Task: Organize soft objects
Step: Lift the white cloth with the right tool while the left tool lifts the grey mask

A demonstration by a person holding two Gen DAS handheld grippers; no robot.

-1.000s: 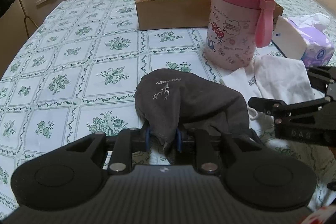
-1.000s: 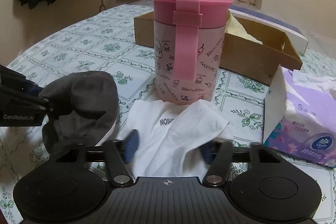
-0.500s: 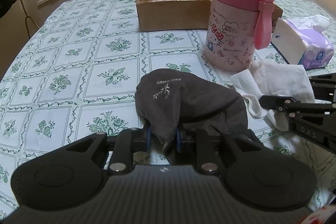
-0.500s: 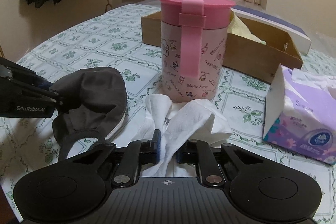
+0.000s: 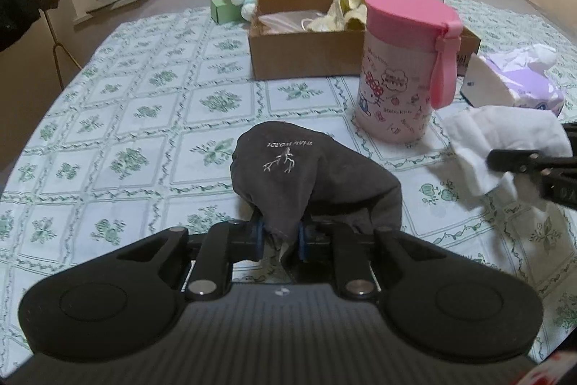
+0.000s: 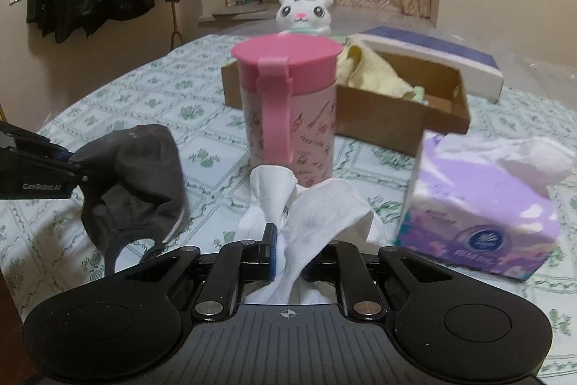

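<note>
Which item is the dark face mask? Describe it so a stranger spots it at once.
Start at the tall pink lidded cup on the green-patterned tablecloth. Nearer the camera and left of it, the dark grey face mask hangs pinched in the left gripper. The neighbouring cloth is white.

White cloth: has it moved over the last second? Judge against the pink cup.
Yes. The white cloth, flat before the pink cup earlier, is now bunched and lifted in the right gripper.

Your left has open tablecloth (image 5: 144, 118); the pink cup (image 6: 288, 111) and tissue pack (image 6: 479, 201) obstruct the cardboard box (image 6: 404, 118).
</note>
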